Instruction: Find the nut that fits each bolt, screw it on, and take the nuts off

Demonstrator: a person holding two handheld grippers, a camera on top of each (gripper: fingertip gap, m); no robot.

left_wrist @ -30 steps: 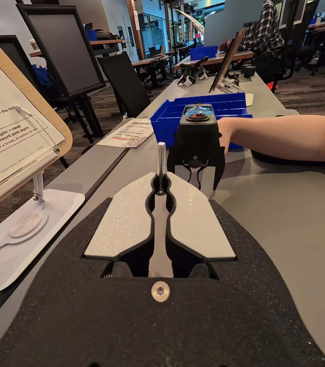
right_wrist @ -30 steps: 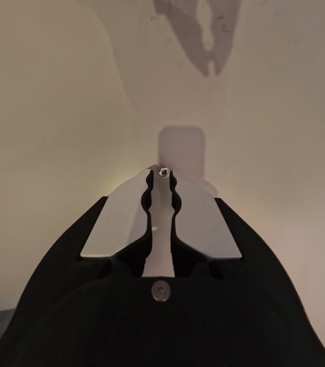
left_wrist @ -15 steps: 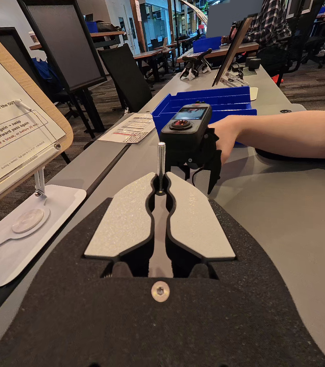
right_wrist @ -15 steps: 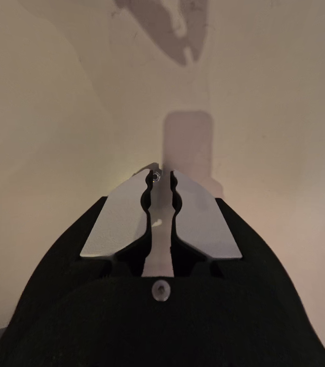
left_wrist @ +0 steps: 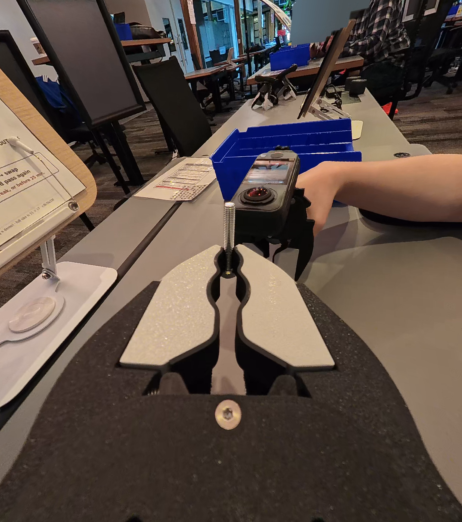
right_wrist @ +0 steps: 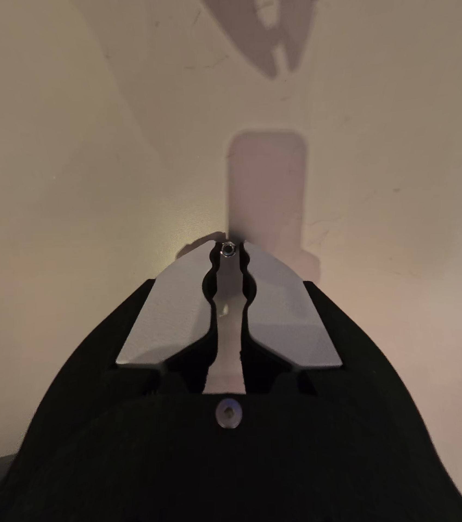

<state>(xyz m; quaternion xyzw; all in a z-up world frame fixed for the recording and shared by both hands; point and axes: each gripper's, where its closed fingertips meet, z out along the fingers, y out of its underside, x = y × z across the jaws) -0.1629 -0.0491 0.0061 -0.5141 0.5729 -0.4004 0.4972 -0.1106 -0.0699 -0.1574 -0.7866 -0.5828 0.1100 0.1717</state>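
Note:
My left gripper (left_wrist: 228, 255) is shut on a silver bolt (left_wrist: 228, 226) and holds it upright, threaded end up, above the grey table (left_wrist: 393, 310). My right gripper (right_wrist: 227, 248) points down at the table and is shut on a small silver nut (right_wrist: 227, 250) at its fingertips. In the left wrist view the right gripper (left_wrist: 282, 254), with its black camera on top, hangs just behind and right of the bolt, lifted off the table, held by a hand (left_wrist: 320, 192). The nut does not show in that view.
A blue bin (left_wrist: 286, 149) stands behind the right gripper. A wooden sign board on a white stand (left_wrist: 34, 316) is at the left, and a laminated sheet (left_wrist: 184, 180) lies by the bin. The table edge runs along the left. My right fingertips sit around 15 cm from my left ones.
The right gripper has lifted off the table and come closer to the bolt, tilting its camera towards me, the nut still at its tips. The left gripper and bolt have stayed put.

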